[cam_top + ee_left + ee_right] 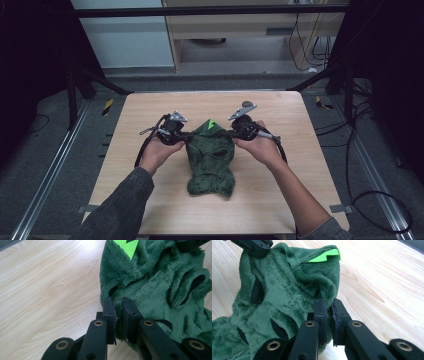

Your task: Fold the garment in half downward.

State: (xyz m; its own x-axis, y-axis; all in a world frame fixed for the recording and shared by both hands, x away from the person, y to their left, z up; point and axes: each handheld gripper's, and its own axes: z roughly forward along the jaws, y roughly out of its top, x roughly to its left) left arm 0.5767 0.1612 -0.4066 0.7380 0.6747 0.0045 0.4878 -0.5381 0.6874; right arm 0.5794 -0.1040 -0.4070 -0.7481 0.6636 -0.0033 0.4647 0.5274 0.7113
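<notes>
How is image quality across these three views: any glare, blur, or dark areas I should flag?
High view: surroundings fall into near-black, the table evenly lit, the green fleece garment dim but readable. Left gripper view: pale glare on the wood, the left hand-held gripper soft up close. Right gripper view: washed-out wood at top right, the right hand-held gripper slightly blurred.

A dark green fleece garment (211, 159) with a bright green patch (212, 124) lies crumpled at the centre of the wooden table (140, 115).
</notes>
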